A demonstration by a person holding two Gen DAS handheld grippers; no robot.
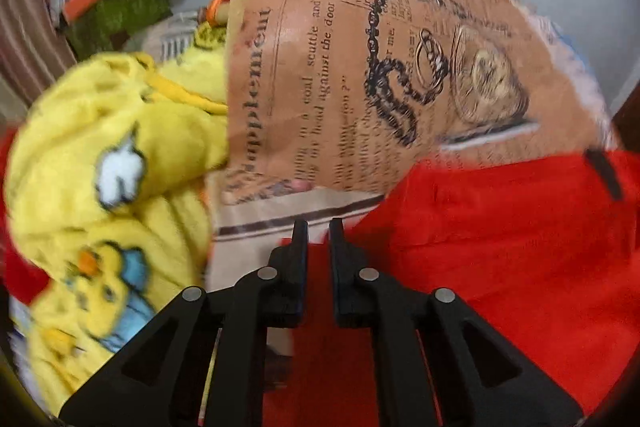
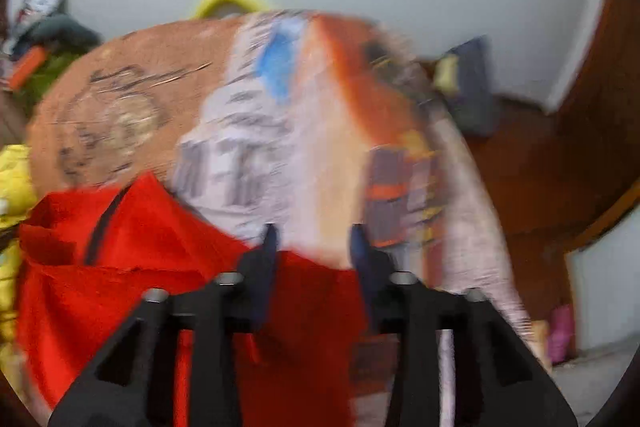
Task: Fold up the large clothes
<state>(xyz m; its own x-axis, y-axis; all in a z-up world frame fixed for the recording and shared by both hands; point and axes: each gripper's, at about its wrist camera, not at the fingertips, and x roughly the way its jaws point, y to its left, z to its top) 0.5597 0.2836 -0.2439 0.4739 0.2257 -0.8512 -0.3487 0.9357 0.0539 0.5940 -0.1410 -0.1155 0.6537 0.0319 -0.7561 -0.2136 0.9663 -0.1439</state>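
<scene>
Two grippers hover over the red garment. The left gripper has its jaws nearly together with just a slim gap, nothing pinched; the right gripper stands partly open, also empty. That red cloth lies right under and ahead of both, against a newspaper-print cushion. Looks light, floppy, thin-ish, so I'd grab its near hem corners. A yellow fleece sits left.

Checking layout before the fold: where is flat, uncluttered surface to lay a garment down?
Little shows. The red garment covers the near middle, the yellow fleece crowds its left, and a newspaper-print sheet bulges behind. Only the sheet's flat strip between fleece and red cloth lies bare.
</scene>
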